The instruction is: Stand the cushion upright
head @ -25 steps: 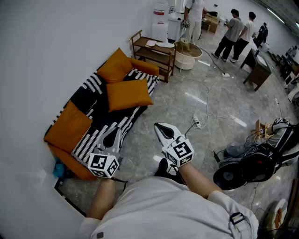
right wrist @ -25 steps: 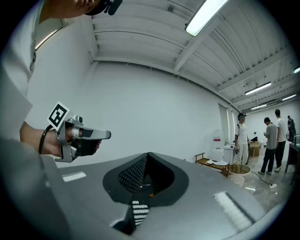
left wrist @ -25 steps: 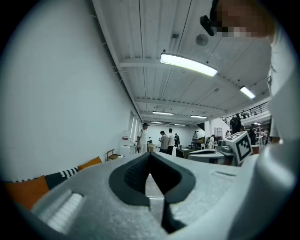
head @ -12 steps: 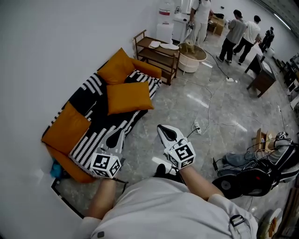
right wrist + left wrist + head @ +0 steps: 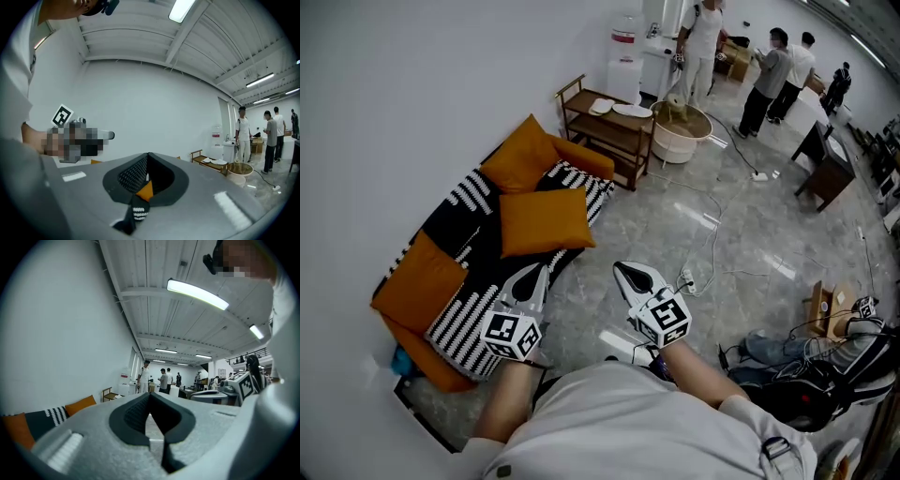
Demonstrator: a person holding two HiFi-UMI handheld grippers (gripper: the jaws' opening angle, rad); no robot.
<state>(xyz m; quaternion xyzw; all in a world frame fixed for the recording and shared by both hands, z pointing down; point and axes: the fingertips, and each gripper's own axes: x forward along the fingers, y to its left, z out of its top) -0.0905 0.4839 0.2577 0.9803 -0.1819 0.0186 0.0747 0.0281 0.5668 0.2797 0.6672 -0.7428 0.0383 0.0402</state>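
Orange cushion (image 5: pixel 542 220), flat on the sofa (image 5: pixel 464 309) at eleven o'clock, is nearer now; left gripper (image 5: pixel 532 273) and right gripper (image 5: pixel 624 271), jaws together and empty, are only approaching.

Both hand-held grippers, left (image 5: pixel 530 281) and right (image 5: pixel 631 277), closed, empty, level.

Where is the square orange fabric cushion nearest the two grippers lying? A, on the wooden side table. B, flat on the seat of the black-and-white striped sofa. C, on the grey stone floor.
B: in the head view the square orange fabric cushion lies flat on the seat of the black-and-white striped sofa, off the floor and short of the wooden side table.
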